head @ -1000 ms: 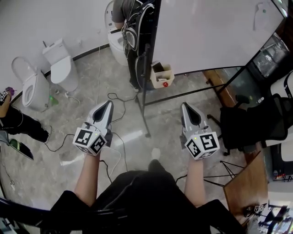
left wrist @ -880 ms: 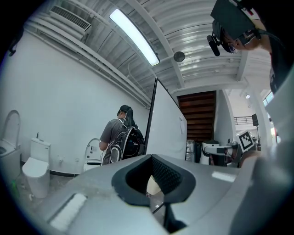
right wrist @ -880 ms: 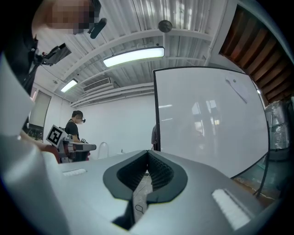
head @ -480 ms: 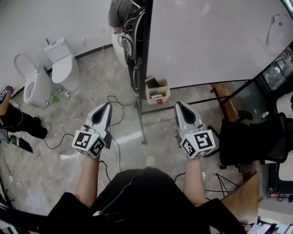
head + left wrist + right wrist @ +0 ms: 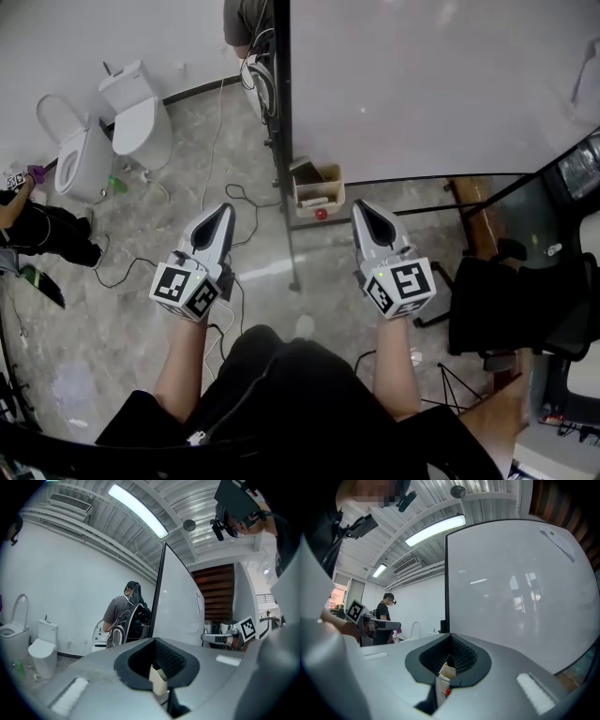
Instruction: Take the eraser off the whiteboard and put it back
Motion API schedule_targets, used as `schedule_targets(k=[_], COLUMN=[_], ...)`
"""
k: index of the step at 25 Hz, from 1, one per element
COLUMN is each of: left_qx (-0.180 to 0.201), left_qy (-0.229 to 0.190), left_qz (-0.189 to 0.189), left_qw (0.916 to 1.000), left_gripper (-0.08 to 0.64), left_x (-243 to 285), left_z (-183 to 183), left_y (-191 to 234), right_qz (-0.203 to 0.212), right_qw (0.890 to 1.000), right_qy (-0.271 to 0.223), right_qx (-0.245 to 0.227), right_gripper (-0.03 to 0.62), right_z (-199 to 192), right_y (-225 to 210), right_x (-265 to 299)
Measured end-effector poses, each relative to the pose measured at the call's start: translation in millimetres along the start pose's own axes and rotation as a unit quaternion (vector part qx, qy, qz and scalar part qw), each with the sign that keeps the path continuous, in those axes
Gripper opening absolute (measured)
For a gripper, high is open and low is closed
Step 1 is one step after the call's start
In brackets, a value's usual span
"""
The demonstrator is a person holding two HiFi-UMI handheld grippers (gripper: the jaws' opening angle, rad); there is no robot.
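Note:
The whiteboard [image 5: 431, 84] stands upright ahead of me on a black frame. A pale oblong thing, probably the eraser [image 5: 558, 542], sticks high on the board's right side in the right gripper view. In the head view it is a faint shape [image 5: 587, 67] at the far right edge. My left gripper [image 5: 223, 214] is held level over the floor, left of the board's black post [image 5: 281, 141], shut and empty. My right gripper [image 5: 361, 208] points at the board's lower edge, also shut with nothing in it. Both are well short of the eraser.
An open cardboard box [image 5: 317, 187] with a red object [image 5: 322, 214] sits on the floor under the board. Two toilets [image 5: 141, 117] stand at the left and cables [image 5: 225, 202] trail across the floor. A person with a backpack [image 5: 126, 620] stands behind the board. A black chair [image 5: 506, 300] is at the right.
I have moved closer to the whiteboard, and both grippers have travelled forward with me. The box now lies just ahead between them. Both jaws stay shut.

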State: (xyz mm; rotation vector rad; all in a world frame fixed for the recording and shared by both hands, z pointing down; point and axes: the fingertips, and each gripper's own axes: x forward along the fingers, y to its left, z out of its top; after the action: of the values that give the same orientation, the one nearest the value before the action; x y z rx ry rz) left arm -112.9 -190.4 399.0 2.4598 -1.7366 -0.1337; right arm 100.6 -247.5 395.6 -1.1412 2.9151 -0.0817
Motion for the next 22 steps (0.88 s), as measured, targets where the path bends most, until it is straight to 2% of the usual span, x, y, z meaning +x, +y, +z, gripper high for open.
schedule_targets(k=[5,13,20,22], left_qx=[0.009,-0.001,-0.014,-0.016], left_qy=[0.007,0.008,0.013,0.016], left_qz=[0.001,-0.020,-0.053,-0.064], left_qw=[0.9999,0.9998,0.9984,0.9977], left_gripper=[0.005,0.005,0.005,0.005], left_x=[8,12,32,39], left_z=[1,1,-1,-6], left_y=[7,30,40,40], right_qz=[-0.010,-0.037,-0.065,-0.067], right_qw=[1.000,0.999,0.996,0.995], right_qy=[0.005,0.028,0.056,0.064], right_qx=[-0.011,-0.028,-0.040,-0.039], right_gripper=[0.011,0.011,0.015,0.034], right_z=[-6,-20,-41,-48], right_y=[-5,7,6,5], right_x=[25,63,95,103])
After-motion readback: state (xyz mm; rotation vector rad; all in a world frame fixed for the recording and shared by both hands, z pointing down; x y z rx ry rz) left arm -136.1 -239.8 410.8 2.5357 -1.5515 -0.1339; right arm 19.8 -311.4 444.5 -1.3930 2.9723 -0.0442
